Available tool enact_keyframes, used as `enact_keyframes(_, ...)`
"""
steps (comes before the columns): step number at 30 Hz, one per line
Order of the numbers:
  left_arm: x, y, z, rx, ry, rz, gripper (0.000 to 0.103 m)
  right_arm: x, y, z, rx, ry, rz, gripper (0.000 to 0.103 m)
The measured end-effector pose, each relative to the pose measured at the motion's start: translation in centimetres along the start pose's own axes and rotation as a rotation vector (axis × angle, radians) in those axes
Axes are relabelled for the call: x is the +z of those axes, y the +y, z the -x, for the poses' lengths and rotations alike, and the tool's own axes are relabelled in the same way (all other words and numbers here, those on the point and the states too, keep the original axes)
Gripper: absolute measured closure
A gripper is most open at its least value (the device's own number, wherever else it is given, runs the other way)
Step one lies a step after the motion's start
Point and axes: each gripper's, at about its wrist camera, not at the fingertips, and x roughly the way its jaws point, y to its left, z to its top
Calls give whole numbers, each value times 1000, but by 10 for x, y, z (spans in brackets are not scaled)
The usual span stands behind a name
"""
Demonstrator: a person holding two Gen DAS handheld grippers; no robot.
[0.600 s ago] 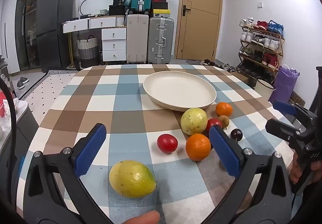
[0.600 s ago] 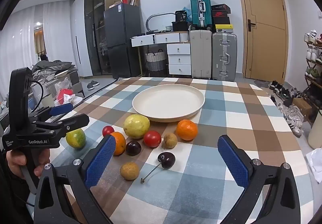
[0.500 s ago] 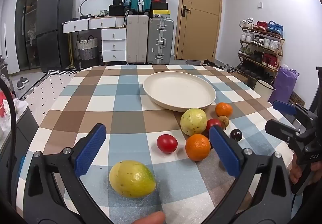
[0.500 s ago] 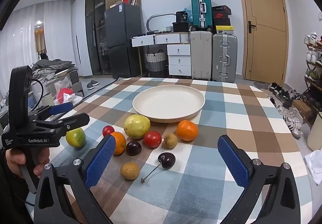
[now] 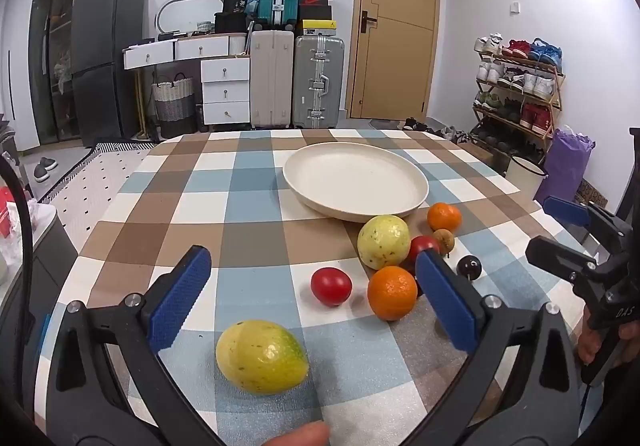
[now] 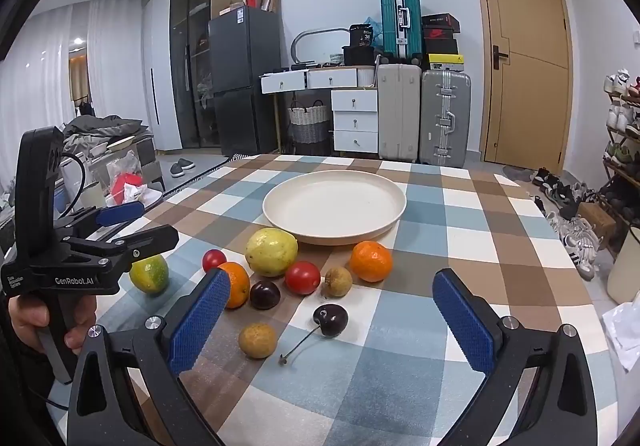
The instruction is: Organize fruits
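**Fruit short of the plate**

Between your left gripper's (image 5: 312, 300) wide-apart jaws lies the yellow-green fruit (image 5: 262, 356), untouched, long axis crosswise, well short of the plate (image 5: 416, 201). Your right gripper (image 6: 330, 320), also spread and empty, frames the cherry (image 6: 330, 320), nearer the plate.

- Matt cream plate (image 6: 335, 205) — smooth.
- Glossy cherry (image 6: 330, 320) and tomato (image 5: 331, 286).
- Checked cloth tablecloth (image 5: 248, 213) — matt.
- Ribbed blue pads (image 6: 200, 320), black plastic arms.
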Motion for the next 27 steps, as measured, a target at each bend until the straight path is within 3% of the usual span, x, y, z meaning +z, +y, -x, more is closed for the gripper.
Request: enact_keyframes(27, 0, 0, 0, 1, 2, -1, 1, 1, -4, -2, 0, 2, 0, 0)
